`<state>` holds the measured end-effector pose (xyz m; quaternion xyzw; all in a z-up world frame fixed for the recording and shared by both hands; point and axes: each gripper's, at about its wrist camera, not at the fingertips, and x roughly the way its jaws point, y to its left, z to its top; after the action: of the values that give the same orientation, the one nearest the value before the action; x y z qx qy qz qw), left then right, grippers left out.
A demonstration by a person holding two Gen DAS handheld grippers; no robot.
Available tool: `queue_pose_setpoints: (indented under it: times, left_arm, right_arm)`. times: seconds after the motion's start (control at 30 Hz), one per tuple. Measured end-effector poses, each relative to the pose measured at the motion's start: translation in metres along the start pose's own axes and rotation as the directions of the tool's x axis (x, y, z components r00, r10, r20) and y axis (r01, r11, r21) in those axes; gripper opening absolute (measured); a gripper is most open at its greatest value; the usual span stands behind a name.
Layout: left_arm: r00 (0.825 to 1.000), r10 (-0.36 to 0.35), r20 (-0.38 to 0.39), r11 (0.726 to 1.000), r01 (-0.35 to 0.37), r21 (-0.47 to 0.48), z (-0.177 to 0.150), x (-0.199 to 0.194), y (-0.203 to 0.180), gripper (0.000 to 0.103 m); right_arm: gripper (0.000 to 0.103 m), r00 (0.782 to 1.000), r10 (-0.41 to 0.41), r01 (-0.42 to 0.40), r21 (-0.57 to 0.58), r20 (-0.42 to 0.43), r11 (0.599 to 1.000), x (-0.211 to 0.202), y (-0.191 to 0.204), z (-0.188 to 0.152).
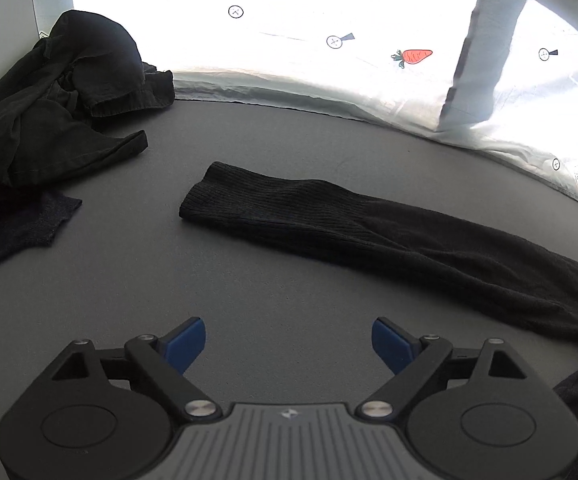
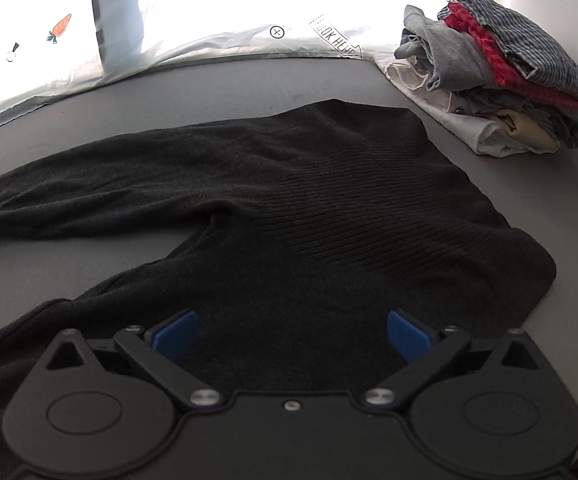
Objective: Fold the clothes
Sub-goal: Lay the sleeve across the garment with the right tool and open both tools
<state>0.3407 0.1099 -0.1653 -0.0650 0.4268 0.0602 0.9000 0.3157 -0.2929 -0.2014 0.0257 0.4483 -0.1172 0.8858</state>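
Note:
A black ribbed sweater [image 2: 309, 208] lies spread flat on the grey table [image 2: 69, 120]. One sleeve [image 1: 329, 216] stretches out to the left, its ribbed cuff lying ahead of my left gripper. My left gripper [image 1: 289, 344] hovers open over bare table, nothing between its blue pads [image 1: 187, 342]. My right gripper [image 2: 293, 338] hovers open above the sweater's body, its blue pads [image 2: 407, 334] apart and not pressing on the fabric.
A crumpled heap of dark clothes [image 1: 49, 112] sits at the far left of the table. A stack of folded clothes [image 2: 489, 76], checked, red and white, stands at the far right corner. A white carrot-print sheet [image 1: 329, 40] borders the table's far edge.

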Motion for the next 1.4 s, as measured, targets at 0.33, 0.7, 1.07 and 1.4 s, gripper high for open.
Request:
queue_pose_setpoints:
  times: [0.33,0.7,1.07,1.4]
  left_arm:
    - [0.995,0.059,-0.075,0.998,-0.057,0.037,-0.073,-0.025,-0.063,0.091]
    - [0.980,0.126,-0.155,0.973,-0.152,-0.175,-0.110,-0.019,-0.049,0.098]
    - [0.967,0.208,-0.146,0.960,-0.230,-0.157,-0.114,-0.007,-0.056,0.103]
    - [0.964,0.223,-0.149,0.953,-0.247,-0.173,-0.114,-0.007,-0.060,0.103]
  right_arm:
    - [0.103,0.997,-0.019,0.029,0.140,-0.070,0.990,0.015,-0.114,-0.014]
    - [0.103,0.993,0.114,-0.112,0.440,0.022,0.891,0.036,-0.222,-0.005]
    - [0.093,0.947,0.273,-0.300,0.756,0.166,0.582,0.056,-0.300,-0.019]
    - [0.037,0.902,0.367,-0.372,0.838,0.226,0.399,0.077,-0.321,-0.028]
